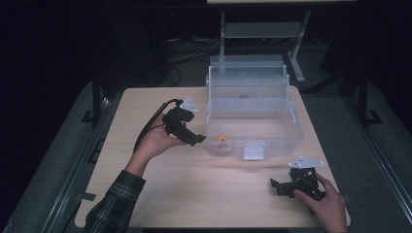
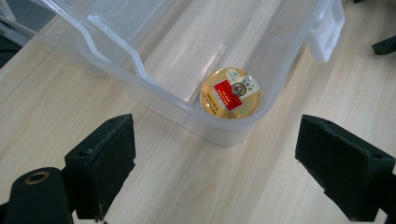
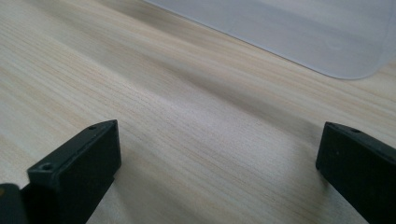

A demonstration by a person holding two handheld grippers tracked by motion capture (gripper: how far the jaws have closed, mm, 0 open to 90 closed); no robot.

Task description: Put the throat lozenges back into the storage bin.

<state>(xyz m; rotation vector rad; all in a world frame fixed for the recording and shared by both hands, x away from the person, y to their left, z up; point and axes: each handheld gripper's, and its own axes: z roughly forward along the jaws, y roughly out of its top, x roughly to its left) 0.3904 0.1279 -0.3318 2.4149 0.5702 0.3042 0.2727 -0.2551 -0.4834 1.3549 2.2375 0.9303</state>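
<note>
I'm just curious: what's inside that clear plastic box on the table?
Inside the clear box, a round gold tin with a red label lies flat in the near corner. The rest of the floor visible looks bare; the far end is blurred behind the raised lid.

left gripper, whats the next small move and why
Probably lift the left gripper up over the clear bin's near wall and lower it toward the round gold tin. Its jaws stand wide open and empty outside the wall, and the tin lies flat in the bin's near corner. The right gripper rests low by the table.

tin point(image 2: 230, 93) in box point(image 2: 140, 74), box on table point(image 1: 160, 194)
</note>
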